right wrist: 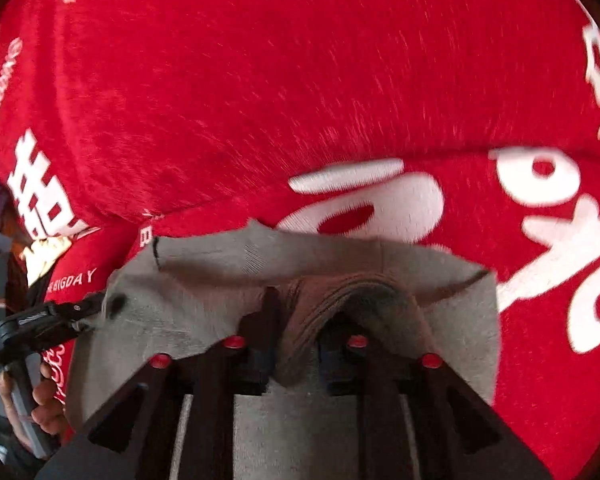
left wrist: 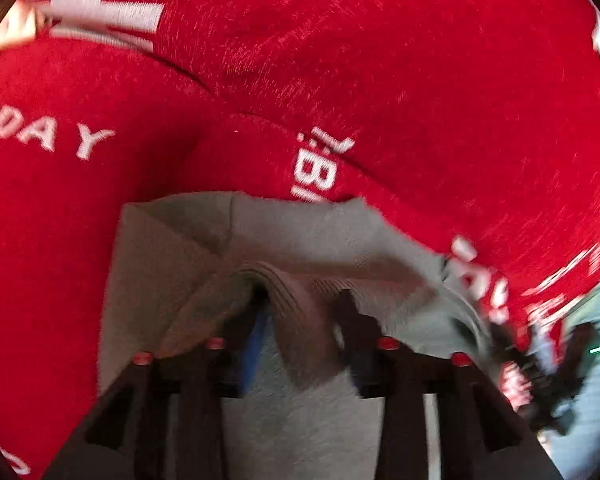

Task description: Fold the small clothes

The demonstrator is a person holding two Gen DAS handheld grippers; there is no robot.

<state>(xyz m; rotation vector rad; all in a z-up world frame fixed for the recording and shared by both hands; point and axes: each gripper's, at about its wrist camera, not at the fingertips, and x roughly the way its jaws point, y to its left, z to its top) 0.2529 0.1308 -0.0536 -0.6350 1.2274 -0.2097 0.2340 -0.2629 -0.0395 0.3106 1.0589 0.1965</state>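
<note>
Red plush cloth (left wrist: 380, 60), printed with white lettering, fills the upper two thirds of both wrist views; its nap looks short and soft, its surface rolled into broad humps. On it, in the lower centre of each frame, lies the grey garment (left wrist: 204, 232), a small knit piece with a ribbed band (right wrist: 340, 284) raised into a ridge. The left gripper (left wrist: 300, 300) straddles that ridge, jaws partly apart, the fabric between them but not visibly pinched; the right gripper (right wrist: 300, 300) stands the same way, with a narrower gap. The garment's long axis runs across each frame, one gripper near each end, so neither hand is the nearer. At the lower left of the right wrist view a hand (right wrist: 40, 400) holds the other tool's handle. Motion blur softens all edges.
</note>
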